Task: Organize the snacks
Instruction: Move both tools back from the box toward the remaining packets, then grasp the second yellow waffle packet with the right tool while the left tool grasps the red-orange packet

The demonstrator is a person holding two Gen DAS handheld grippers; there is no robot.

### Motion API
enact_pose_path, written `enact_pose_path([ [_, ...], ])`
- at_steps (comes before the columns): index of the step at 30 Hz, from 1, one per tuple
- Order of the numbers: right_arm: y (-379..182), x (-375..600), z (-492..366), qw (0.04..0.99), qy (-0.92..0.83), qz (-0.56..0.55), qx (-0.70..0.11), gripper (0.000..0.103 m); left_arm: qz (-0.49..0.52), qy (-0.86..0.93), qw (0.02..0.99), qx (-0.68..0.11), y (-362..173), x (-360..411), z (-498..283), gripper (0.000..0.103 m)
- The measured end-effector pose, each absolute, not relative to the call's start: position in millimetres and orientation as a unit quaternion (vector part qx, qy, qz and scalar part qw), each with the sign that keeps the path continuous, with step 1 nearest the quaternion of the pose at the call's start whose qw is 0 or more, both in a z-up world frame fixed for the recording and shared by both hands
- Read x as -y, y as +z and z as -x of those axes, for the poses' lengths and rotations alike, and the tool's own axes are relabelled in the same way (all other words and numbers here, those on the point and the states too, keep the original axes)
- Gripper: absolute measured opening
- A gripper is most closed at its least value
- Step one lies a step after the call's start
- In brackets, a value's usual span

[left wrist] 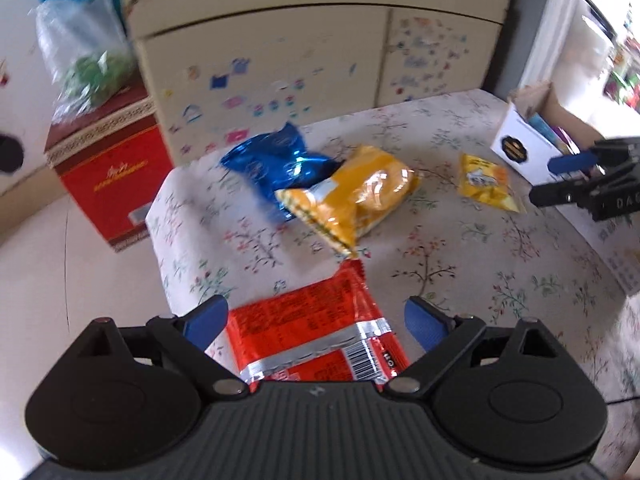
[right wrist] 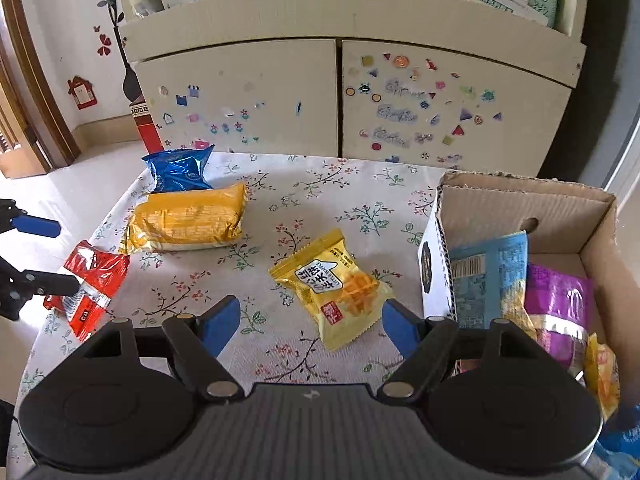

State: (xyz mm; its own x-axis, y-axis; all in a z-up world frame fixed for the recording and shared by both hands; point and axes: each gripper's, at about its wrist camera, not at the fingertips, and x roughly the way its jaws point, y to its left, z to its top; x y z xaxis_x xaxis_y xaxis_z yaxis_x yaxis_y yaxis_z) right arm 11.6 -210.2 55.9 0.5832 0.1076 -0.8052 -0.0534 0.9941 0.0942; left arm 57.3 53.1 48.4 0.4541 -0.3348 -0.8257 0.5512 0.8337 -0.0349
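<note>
The left claw (left wrist: pixel 316 320) stands apart with the red packet (left wrist: pixel 316 336) lying between its blue pads, not yet pinched; in the right wrist view that packet sits at the surface's (right wrist: pixel 280 208) nine o'clock edge, partly over the lip. The right claw (right wrist: pixel 310 320) is also apart and empty, its pads either side of the small yellow waffle packet (right wrist: pixel 332 288), which lies flat just beside the cardboard box (right wrist: pixel 520 208) at three o'clock. The box already holds a pale blue packet (right wrist: pixel 488 276) and a purple one (right wrist: pixel 560 300).

The step in hand looks like a double pick — each claw lowering onto its own snack. To do it well, bring the pads down until they straddle the packet's body rather than its crimped end, since the foil will slide and crumple. The red packet is the trickier: near the edge, it could be nudged off, so close from above, not by pushing outward. The yellow waffle packet lies skewed to the pads; a slight roll of the wrist would square them to its narrow side. Then lift clear of the box wall before swinging across.

Further back, at eleven o'clock, the large orange bag (right wrist: pixel 186 220) rests against the blue bag (right wrist: pixel 180 168) — both left for later.
</note>
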Motion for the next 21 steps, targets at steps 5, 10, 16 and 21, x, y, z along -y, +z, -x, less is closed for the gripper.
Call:
enact_pose_path([
  [5,43,216,-27,0.887,0.042,-0.03,-0.458,0.083,-0.09,-0.257,0.831,-0.485,41,-56,-64,0.096],
  [10,33,219,-41,0.885,0.031,-0.024,-0.463,0.083,-0.104,-0.263,0.818,-0.5,31,-47,-61,0.097],
  [16,26,211,-51,0.883,0.041,-0.004,-0.468,0.082,-0.128,-0.265,0.823,-0.486,28,-29,-54,0.098],
  [21,20,203,-53,0.876,0.046,0.028,-0.479,0.082,-0.119,-0.302,0.814,-0.481,33,-15,-47,0.098],
])
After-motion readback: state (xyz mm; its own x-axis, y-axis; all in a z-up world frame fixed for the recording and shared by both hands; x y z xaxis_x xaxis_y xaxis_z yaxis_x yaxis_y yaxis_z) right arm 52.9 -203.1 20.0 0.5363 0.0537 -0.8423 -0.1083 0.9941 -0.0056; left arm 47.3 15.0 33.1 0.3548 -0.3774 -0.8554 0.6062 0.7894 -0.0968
